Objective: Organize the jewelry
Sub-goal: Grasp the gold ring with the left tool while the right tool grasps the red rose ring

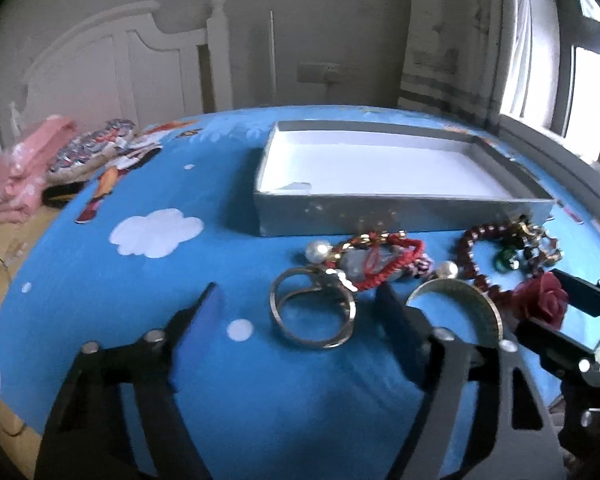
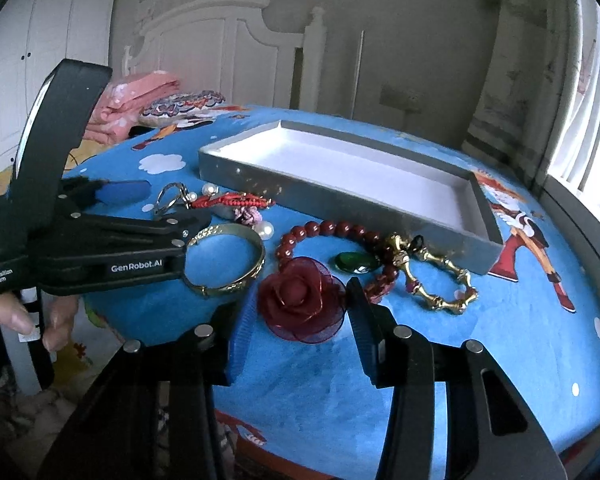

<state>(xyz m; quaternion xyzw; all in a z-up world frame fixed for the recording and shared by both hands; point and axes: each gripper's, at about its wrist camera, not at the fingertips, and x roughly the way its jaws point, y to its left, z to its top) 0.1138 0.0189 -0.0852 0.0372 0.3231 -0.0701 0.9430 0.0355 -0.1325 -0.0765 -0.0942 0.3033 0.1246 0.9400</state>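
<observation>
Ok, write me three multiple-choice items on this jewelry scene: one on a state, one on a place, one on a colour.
1. The tray is: A full; B empty; C upside down.
2. The rose lies: A in the tray; B on the blue cloth, between the right gripper's fingers; C held up high.
3. The bead bracelet is: A white; B yellow; C dark red.

Answers: 1 B, its white floor is bare; 2 B, a finger stands on each side of the rose; 3 C, the round beads show deep red.
</observation>
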